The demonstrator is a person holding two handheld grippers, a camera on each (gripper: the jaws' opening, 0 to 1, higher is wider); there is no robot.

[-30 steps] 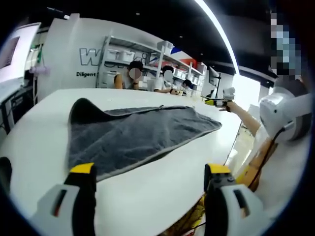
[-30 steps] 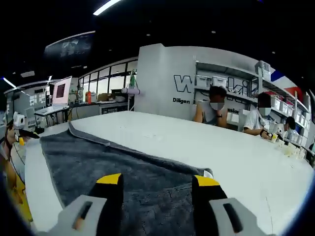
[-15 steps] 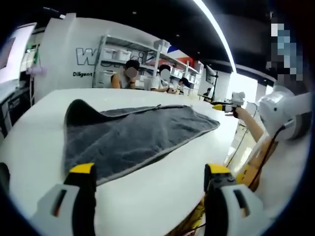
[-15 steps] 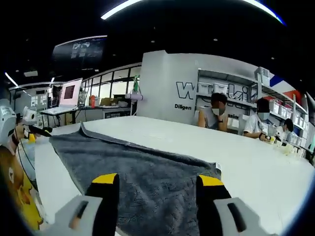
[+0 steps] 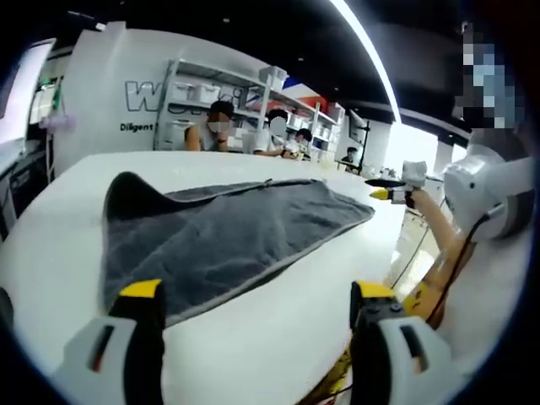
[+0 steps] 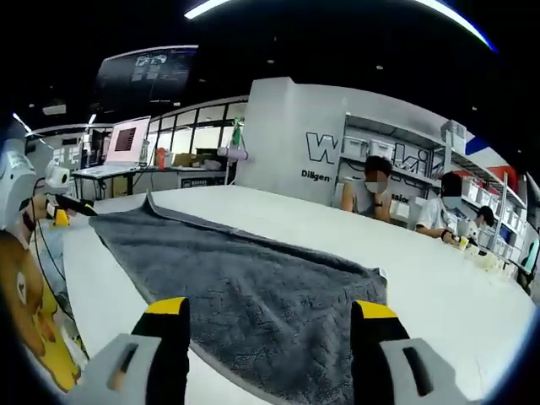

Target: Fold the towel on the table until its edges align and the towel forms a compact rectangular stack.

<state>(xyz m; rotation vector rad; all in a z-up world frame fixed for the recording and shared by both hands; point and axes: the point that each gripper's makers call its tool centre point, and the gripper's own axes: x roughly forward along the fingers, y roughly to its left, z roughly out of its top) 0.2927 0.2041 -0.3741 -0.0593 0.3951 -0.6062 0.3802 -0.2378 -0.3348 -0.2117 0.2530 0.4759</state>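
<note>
A dark grey towel (image 5: pixel 221 234) lies spread flat on the white table (image 5: pixel 51 253), folded over on itself, with one corner humped up at its far left. My left gripper (image 5: pixel 256 294) is open, hovering over bare table short of the towel's near edge. The right gripper (image 5: pixel 390 192) shows beyond the towel's right tip, held in a hand. In the right gripper view the towel (image 6: pixel 253 287) stretches away to the left across the table (image 6: pixel 439 287). My right gripper (image 6: pixel 268 309) is open, just short of the towel's near hem. The left gripper (image 6: pixel 61 204) shows at the far left.
Three people (image 5: pixel 221 126) sit at the table's far side, in front of shelves (image 6: pixel 396 148) and a lettered white wall. A monitor (image 6: pixel 128 140) stands at the back left. The person's yellow-printed clothing (image 6: pixel 25 312) lines the table's near edge.
My right gripper has drawn back off the towel, so the towel's near hem and bare table now show between its jaws. The left view has shifted slightly. The towel lies as before.
</note>
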